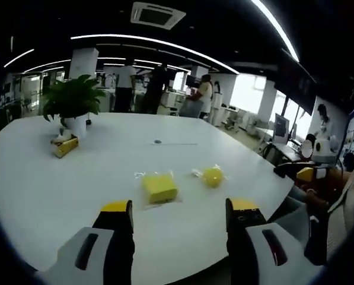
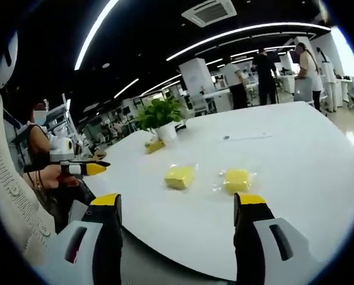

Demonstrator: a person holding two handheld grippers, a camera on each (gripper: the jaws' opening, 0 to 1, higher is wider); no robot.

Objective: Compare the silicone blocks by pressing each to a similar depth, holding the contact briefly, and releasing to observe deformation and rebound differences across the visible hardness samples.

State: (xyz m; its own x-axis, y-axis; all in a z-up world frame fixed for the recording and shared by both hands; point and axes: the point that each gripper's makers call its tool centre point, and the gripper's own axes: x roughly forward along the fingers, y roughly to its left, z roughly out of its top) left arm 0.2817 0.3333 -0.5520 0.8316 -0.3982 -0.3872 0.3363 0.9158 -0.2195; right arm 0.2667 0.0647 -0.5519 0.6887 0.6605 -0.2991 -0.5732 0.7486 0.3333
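Note:
Two yellow silicone blocks in clear wrappers lie on the white table (image 1: 76, 178). In the left gripper view the square block (image 1: 160, 187) is just ahead of my left gripper (image 1: 179, 208), with the rounder-looking block (image 1: 213, 176) to its right. In the right gripper view the left block (image 2: 179, 176) and right block (image 2: 236, 180) lie ahead of my right gripper (image 2: 178, 205). Both grippers stand open, holding nothing and touching neither block. The right gripper (image 1: 295, 171) also enters at the right edge, hand-held. The left gripper (image 2: 99, 166) enters from the left.
A potted plant (image 1: 76, 101) (image 2: 160, 116) stands at the table's far side with a small yellow box (image 1: 66, 145) (image 2: 155, 144) beside it. A small dark object (image 1: 158, 142) lies mid-table. Several people (image 1: 126, 86) stand behind. The table's near edge (image 2: 182, 261) curves below the jaws.

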